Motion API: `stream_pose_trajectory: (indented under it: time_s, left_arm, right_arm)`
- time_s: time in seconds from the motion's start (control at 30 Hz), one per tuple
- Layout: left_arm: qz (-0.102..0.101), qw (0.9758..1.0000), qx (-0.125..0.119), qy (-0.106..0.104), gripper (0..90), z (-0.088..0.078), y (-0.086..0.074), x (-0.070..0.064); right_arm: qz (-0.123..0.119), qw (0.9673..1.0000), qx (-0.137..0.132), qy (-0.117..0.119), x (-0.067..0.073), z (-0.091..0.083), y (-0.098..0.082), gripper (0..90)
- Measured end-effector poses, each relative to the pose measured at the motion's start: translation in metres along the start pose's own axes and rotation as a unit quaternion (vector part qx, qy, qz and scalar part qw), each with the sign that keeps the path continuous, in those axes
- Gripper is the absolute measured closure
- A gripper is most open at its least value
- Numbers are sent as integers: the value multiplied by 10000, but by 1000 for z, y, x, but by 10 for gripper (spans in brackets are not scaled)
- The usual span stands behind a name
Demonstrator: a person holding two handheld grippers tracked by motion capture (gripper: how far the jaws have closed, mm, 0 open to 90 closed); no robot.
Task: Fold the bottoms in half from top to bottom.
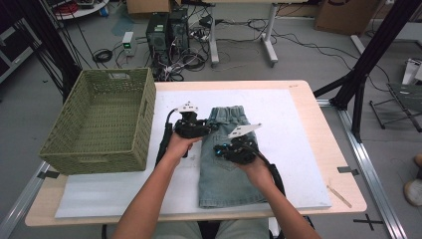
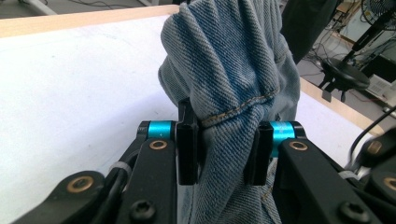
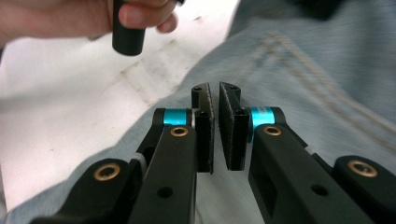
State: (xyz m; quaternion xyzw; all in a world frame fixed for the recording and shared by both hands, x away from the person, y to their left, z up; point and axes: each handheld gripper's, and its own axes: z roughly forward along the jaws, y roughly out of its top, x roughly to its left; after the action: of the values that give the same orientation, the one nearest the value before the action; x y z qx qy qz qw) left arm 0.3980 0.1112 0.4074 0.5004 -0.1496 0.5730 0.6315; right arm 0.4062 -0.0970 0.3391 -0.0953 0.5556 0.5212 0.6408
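Light-blue denim shorts [image 1: 224, 174] lie flat on the white mat [image 1: 288, 129], waistband away from me. My left gripper [image 1: 212, 128] is at the shorts' upper left side, shut on a bunched fold of denim [image 2: 229, 60]; its pads [image 2: 189, 144] pinch the cloth along a stitched seam. My right gripper [image 1: 218, 148] hovers over the middle of the shorts, pointing left. In the right gripper view its jaws [image 3: 216, 93] stand almost together with only a thin slit and nothing between them, above the denim [image 3: 299, 70].
A green woven basket [image 1: 144, 114] stands on the table's left end, beside the mat. The person's left hand [image 3: 70, 18] grips a black handle [image 3: 127, 32] just beyond my right jaws. Bare wooden table [image 1: 333, 149] borders the mat on the right.
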Motion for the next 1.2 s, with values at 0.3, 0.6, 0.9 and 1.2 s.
stream_pose_trajectory:
  time_s: [0.3,0.6,0.9,1.2]
  left_arm:
    - [168,9998,123,13,710,-8,-10,-3]
    - [226,9997,42,-5,710,-11,-12,-7]
    - [338,9994,-27,-63,710,-17,-13,-13]
    - [471,9989,11,-83,710,-20,-13,-19]
  right_arm:
    - [-258,9965,645,-467,12,43,3,860]
    - [-397,9959,698,-411,20,38,1,798]
    - [-206,9962,559,-638,6,13,-9,808]
    - [-174,9899,798,-1162,-17,-9,-33,858]
